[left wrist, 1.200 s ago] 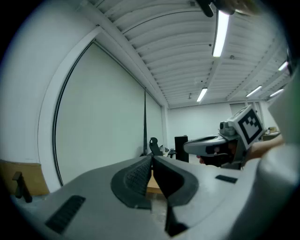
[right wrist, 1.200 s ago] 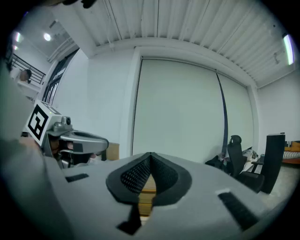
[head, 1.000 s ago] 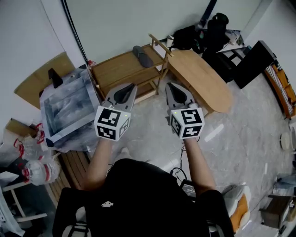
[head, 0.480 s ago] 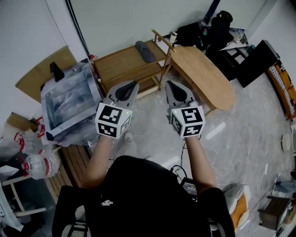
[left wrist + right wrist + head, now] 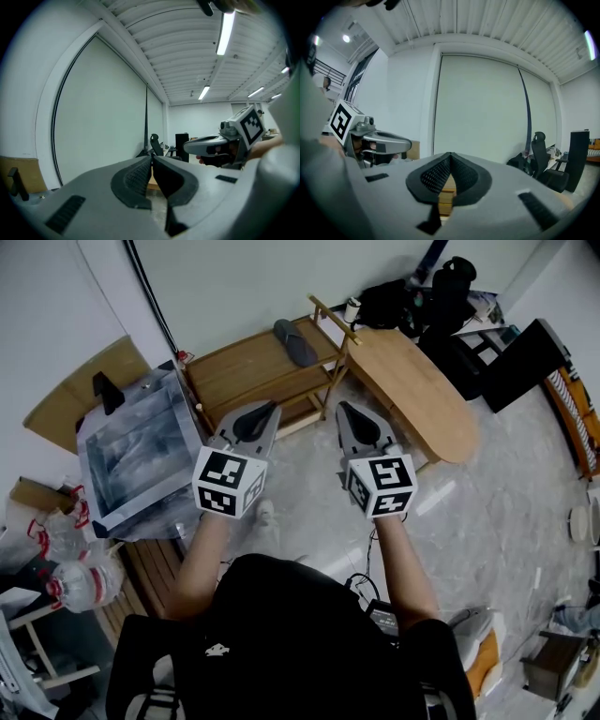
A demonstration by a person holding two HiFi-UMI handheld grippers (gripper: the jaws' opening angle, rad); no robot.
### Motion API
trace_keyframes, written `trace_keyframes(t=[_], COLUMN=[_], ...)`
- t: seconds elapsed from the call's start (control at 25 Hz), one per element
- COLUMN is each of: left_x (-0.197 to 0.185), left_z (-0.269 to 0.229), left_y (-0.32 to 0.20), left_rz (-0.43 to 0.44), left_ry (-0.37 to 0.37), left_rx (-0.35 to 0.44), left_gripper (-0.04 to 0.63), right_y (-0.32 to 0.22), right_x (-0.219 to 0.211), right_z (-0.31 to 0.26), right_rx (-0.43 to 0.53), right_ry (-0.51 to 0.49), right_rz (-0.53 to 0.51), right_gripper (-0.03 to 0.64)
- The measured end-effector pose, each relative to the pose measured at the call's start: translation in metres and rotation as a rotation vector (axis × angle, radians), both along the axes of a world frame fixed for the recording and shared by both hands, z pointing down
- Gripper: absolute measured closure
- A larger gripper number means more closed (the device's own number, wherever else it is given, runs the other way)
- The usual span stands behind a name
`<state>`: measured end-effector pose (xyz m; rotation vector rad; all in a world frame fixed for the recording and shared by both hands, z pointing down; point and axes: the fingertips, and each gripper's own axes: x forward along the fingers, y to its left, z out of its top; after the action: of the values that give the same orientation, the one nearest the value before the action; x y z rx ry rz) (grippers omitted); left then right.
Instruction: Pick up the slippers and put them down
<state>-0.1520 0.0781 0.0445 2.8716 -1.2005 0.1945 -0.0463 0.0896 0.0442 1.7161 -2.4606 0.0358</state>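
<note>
While my left gripper [image 5: 262, 416] and right gripper [image 5: 349, 416] are both pinched closed on nothing, I judge the task unstarted: the one visible slipper [image 5: 295, 343] lies ahead, untouched, on the wooden shelf [image 5: 234, 371].

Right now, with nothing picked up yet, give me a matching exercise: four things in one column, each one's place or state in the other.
1. slipper
2. left gripper
3. oval wooden tabletop
4. silver panel

a. to the right of the wooden rack
b. jaws shut, nothing between them
c. on the rack's top shelf
d. to the left of the rack

Pairs: 1-c, 2-b, 3-a, 4-d.
</note>
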Motion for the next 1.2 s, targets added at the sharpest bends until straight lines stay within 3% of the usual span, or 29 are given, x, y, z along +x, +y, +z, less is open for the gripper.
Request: trace_keyframes(t=[0.56,1.2], left_x=[0.010,-0.007], left_z=[-0.006,-0.010], left_y=[-0.124,-0.239], left_rz=[0.046,0.108], left_ry=[0.009,0.034], left_rx=[0.007,-0.014], left_gripper=[0.583,0.583], right_y=[-0.120,-0.227], right_x=[0.006,-0.014], right_z=[-0.002,-0.004], right_rx=[-0.004,-0.027], right_ry=[-0.005,0.017], right_rz=[0.033,0.083], right_gripper=[0.618,0.618])
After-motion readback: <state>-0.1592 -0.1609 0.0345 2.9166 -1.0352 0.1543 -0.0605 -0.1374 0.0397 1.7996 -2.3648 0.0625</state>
